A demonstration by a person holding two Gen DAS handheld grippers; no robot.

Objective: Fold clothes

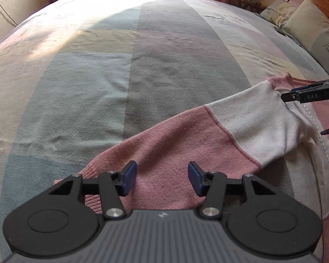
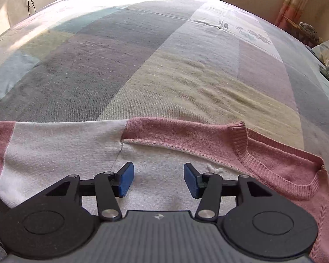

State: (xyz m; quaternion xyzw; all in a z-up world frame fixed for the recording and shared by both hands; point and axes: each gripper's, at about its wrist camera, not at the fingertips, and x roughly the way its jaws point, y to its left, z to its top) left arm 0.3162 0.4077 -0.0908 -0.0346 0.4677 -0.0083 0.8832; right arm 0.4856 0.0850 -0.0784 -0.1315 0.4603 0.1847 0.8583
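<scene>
Left wrist view: I see left gripper [image 1: 162,180] half open over sweater [image 1: 164,149] sleeve, holding nothing; right gripper [image 2: 158,179] half open, empty, over sweater's white chest, frame bottom.

I see the pink-and-white knit sweater [image 2: 186,140] lying flat below my right gripper [image 2: 159,179], its sleeve [image 1: 186,135] stretched under my left gripper [image 1: 162,180].

- My sweater [image 2: 186,131] is pink and white in blocks, its ribbed collar [image 2: 263,153] pink.
- Its sleeve [image 1: 197,135] runs pink at the cuff, white higher up.
- The bedspread [image 1: 142,65] carries broad patches of grey, pale green, cream and mauve.
- My tongs are black, their pads [image 2: 125,179] blue.
- The pillow [image 1: 311,22] is cream.
</scene>
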